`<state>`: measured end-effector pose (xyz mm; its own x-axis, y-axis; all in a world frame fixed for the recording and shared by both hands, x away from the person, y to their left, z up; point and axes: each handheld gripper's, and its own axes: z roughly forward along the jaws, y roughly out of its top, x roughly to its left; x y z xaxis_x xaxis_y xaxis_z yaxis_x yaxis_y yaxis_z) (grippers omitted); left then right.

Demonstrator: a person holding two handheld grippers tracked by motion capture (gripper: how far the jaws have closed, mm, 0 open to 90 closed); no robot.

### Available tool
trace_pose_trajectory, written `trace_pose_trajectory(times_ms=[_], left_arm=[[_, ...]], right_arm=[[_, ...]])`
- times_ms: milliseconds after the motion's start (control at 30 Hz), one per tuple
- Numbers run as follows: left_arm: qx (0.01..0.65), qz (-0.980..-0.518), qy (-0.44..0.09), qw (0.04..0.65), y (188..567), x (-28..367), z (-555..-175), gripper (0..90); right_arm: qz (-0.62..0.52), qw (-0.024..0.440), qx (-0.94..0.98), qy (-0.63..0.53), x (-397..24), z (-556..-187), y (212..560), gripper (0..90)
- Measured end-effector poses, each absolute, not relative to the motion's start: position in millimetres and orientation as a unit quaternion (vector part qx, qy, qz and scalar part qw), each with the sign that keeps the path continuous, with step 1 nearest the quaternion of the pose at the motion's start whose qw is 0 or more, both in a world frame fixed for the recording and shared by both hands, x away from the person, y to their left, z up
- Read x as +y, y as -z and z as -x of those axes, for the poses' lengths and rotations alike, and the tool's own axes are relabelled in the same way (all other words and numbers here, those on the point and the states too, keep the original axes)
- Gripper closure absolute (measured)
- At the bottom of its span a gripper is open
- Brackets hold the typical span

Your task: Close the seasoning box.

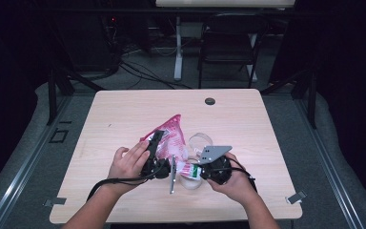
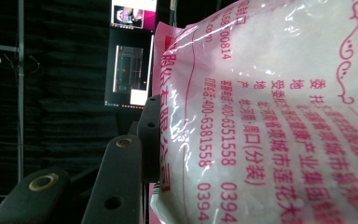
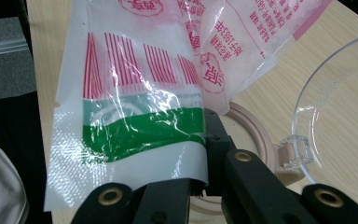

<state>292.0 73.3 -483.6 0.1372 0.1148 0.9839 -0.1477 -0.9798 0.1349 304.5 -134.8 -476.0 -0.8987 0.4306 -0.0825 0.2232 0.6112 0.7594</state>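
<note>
A pink-and-white printed plastic bag [image 1: 172, 134] is held up over the middle of the wooden table [image 1: 124, 114] between my two grippers. My left gripper [image 1: 156, 143] is shut on the bag's body; in the left gripper view one black finger [image 2: 121, 182] presses against the full bag [image 2: 284, 116], and the other is hidden behind it. My right gripper [image 1: 196, 171] is shut on the bag's flat sealed end, on the green band [image 3: 140, 126], with both jaws of the gripper [image 3: 200, 144] pinching the film.
A clear glass container [image 1: 200, 141] stands just behind the right gripper, also seen as a clear container [image 3: 335, 102]. A beige-rimmed lid [image 3: 256, 135] lies under the bag. A cable hole [image 1: 210, 101] is at the table's back; a folding chair [image 1: 231, 43] stands beyond.
</note>
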Motion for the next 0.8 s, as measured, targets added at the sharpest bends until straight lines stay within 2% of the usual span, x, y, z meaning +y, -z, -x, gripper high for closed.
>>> trace_pose_trajectory(times_ms=[800], left_arm=[[-0.018, -0.743, -0.661, 0.101, 481.9, 72.4, -292.1, 63.6]], right_arm=[[-0.184, 0.129, 0.888, -0.401, -135.0, -304.6, 476.1, 90.0]])
